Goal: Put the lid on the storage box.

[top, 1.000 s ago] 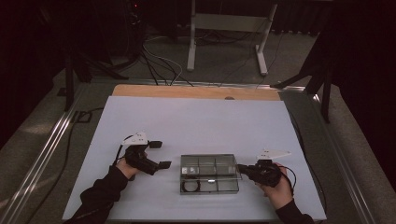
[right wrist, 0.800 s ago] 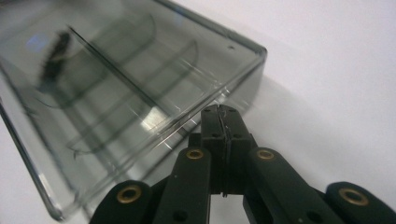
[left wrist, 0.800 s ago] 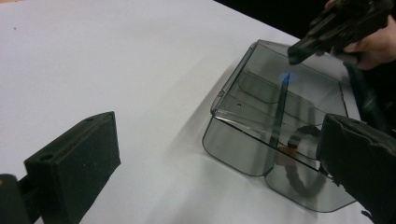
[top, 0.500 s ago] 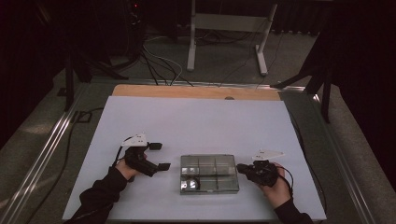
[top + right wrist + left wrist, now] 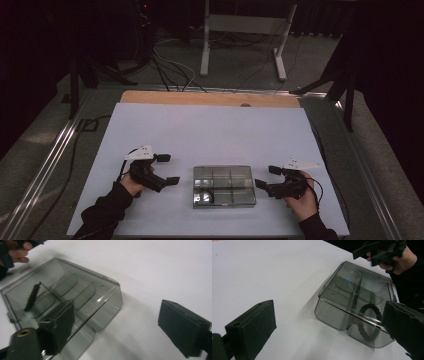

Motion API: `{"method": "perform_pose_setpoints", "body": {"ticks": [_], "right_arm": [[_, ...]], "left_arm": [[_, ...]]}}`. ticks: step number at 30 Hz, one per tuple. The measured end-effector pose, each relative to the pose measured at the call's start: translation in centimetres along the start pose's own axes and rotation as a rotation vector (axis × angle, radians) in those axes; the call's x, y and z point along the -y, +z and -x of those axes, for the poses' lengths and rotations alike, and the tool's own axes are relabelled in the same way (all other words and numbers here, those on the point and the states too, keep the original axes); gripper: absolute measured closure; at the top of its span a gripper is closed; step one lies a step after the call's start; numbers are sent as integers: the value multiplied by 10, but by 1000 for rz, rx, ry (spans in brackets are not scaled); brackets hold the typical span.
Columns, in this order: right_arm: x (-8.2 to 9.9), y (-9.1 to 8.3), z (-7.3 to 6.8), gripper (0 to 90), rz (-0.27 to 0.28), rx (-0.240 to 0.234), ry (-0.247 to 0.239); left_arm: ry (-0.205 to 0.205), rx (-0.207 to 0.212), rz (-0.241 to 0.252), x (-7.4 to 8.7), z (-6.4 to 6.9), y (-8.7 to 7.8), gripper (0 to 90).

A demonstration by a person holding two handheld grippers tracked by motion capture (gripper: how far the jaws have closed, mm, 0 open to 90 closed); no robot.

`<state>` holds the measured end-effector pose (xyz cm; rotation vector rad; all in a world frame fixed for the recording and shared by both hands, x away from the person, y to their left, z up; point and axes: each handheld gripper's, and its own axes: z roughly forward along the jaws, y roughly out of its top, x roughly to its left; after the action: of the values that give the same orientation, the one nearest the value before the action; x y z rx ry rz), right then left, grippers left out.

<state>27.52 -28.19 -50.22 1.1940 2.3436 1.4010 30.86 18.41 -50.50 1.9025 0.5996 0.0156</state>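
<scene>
Left gripper view: shows you a black braided ring lying in the near compartment.
Box: smoky clear plastic box, partitioned, lid shut, centred near your worktop edge.
Left tool: jaws spread, empty, just left of box.
Right tool: jaws just opened, nothing between, pointing at box.
</scene>
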Motion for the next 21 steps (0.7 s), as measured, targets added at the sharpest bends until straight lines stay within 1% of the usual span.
{"method": "perform_pose_setpoints", "body": {"ticks": [1, 4, 6, 9, 11, 12, 17, 19, 21], "right_arm": [[1, -1, 0, 134, -1, 2, 1], [3, -3, 2, 73, 13, -28, 2], [3, -3, 4, 2, 14, -46, 2], [5, -4, 3, 1, 26, -58, -7], [6, -5, 3, 1, 37, -45, -28], [7, -5, 2, 1, 35, -47, -31], [11, -9, 3, 1, 43, -26, -27], [12, -11, 3, 1, 49, -24, -23], [13, -13, 3, 1, 60, -20, -23]], "left_arm": [[-1, -4, 3, 1, 1, -2, 3], [-7, -18, 3, 3, 2, -6, 3], [-9, -26, 3, 5, 3, -8, 2], [-9, -35, 9, 6, 5, -11, 3], [-8, -41, 14, 7, 5, -12, 3], [-7, -41, 13, 7, 6, -13, 3], [-5, -50, 19, 12, 8, -14, 3], [-4, -49, 12, 15, 10, -15, 3], [6, -57, 4, 17, 13, -16, 3]]}}
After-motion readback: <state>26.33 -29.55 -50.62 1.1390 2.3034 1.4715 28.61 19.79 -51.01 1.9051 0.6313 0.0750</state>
